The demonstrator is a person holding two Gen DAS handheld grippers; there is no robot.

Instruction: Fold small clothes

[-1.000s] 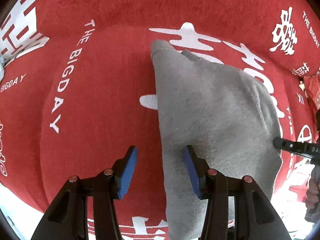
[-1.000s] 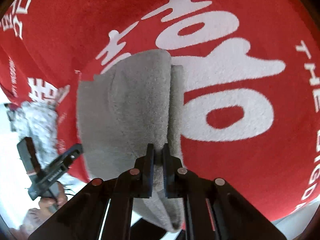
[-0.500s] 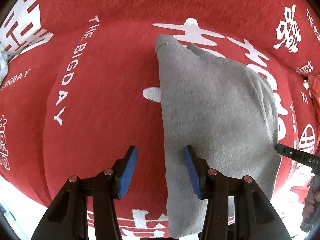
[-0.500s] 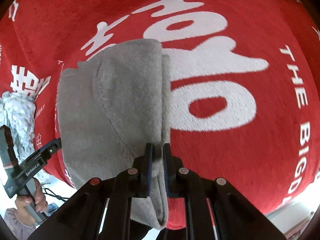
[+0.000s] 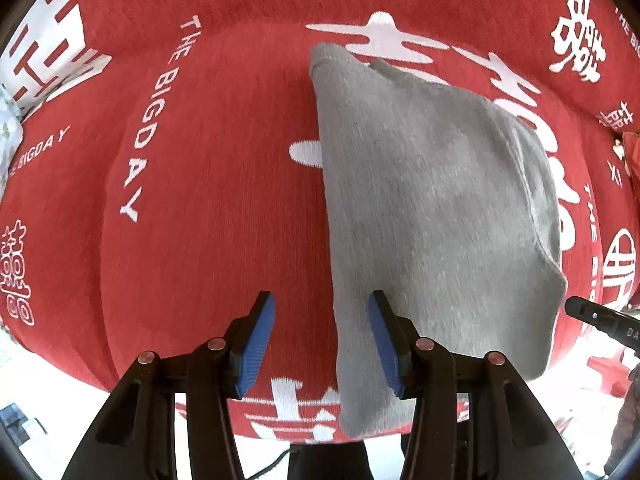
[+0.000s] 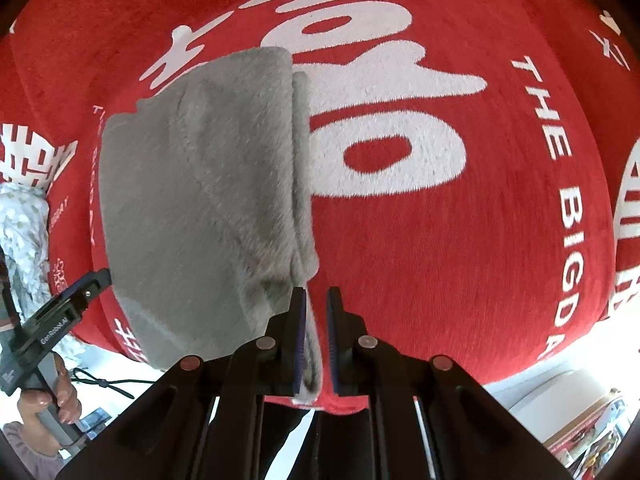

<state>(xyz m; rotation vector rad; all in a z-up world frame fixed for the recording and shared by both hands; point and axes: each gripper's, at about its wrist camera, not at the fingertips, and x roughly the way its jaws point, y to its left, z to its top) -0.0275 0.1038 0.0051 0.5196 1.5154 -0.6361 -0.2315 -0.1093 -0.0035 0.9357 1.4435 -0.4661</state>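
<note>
The folded grey garment (image 5: 432,216) lies on the red printed blanket (image 5: 200,200), long axis running away from both grippers. The right gripper (image 6: 316,340) has its fingers slightly parted around the near edge fold; the left gripper (image 5: 320,340) hangs wide open, straddling the garment's left edge.

Both your wrist cams look down close along their fingers, sharing the folded grey garment (image 5: 432,208) (image 6: 200,200) on the red blanket (image 5: 200,200) (image 6: 460,260).

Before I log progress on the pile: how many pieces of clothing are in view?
2. A folded grey garment lies on the red blanket, under the left gripper. A pale speckled fabric piece, possibly clothing, sits at the blanket's left edge. Others may be out of view.
</note>
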